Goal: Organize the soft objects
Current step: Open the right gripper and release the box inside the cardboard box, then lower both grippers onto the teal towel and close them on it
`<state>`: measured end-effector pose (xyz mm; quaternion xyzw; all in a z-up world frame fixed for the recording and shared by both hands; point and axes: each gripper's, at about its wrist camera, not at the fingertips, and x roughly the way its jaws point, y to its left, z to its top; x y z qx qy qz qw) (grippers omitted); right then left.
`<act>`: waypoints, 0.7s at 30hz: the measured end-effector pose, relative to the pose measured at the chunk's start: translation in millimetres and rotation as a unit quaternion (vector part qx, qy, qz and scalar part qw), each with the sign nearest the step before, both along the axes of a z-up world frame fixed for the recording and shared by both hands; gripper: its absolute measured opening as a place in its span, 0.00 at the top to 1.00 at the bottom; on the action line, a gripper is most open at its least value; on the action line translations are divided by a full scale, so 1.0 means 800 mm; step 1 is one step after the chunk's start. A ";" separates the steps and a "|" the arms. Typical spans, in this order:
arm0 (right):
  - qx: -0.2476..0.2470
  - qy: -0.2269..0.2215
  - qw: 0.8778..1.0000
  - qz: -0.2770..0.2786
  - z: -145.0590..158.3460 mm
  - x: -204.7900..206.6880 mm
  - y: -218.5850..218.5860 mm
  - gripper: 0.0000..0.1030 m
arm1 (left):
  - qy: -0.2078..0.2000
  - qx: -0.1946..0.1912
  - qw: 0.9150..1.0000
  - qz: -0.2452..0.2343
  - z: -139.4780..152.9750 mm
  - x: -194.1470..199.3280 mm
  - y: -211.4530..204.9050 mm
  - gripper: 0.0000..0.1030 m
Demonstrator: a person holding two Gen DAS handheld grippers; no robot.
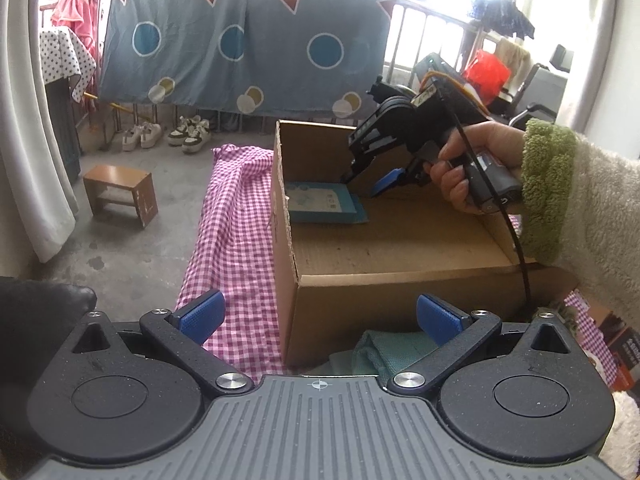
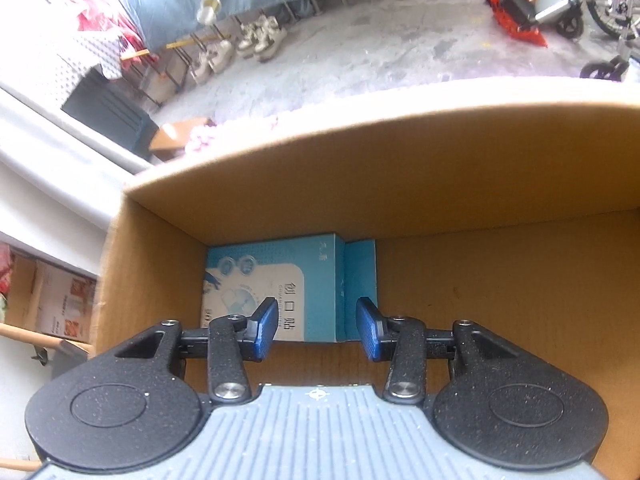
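The left gripper's (image 1: 318, 316) body hides most of the green cloth (image 1: 384, 350). The blue packet's (image 2: 276, 280) near edge sits behind the right gripper (image 2: 316, 326), small print unreadable. Shoes (image 2: 256, 40) are blurred.

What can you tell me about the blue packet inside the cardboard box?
The blue packet is a flat teal carton with a pale printed panel and dark characters, its end flap folded open. It lies flat on the floor of the cardboard box, tucked into a far corner against the walls. The right gripper hovers above it, fingers apart, not touching.
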<state>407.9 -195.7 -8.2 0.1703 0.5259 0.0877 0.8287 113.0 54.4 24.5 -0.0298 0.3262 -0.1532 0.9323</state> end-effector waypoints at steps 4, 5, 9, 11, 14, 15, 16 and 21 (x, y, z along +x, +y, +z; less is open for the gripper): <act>0.001 -0.049 0.999 0.016 0.051 -0.041 -0.010 0.55 | -0.009 -0.001 1.000 0.009 0.006 -0.011 -0.001 0.01; 0.002 -0.064 0.998 0.024 0.066 -0.057 -0.011 0.52 | -0.011 0.000 1.000 0.011 0.008 -0.014 -0.001 0.01; 0.002 -0.136 0.989 0.058 0.133 -0.131 -0.016 0.40 | -0.021 0.006 1.000 0.012 0.013 -0.029 0.000 0.01; 0.006 -0.169 0.983 0.075 0.164 -0.174 -0.020 0.26 | -0.031 0.011 0.999 0.015 0.016 -0.039 0.000 0.01; 0.014 -0.204 0.974 0.093 0.204 -0.232 -0.027 0.02 | -0.039 0.018 0.999 0.020 0.013 -0.055 -0.002 0.01; 0.011 -0.214 0.972 0.097 0.215 -0.248 -0.027 0.00 | -0.038 0.026 0.999 0.018 0.011 -0.059 -0.002 0.01; 0.003 -0.223 0.970 0.099 0.225 -0.263 -0.025 0.00 | -0.037 0.038 0.998 0.017 0.008 -0.063 -0.004 0.01; -0.091 -0.230 0.965 0.090 0.234 -0.326 -0.014 0.00 | -0.016 0.041 0.999 0.006 -0.009 -0.088 -0.001 0.01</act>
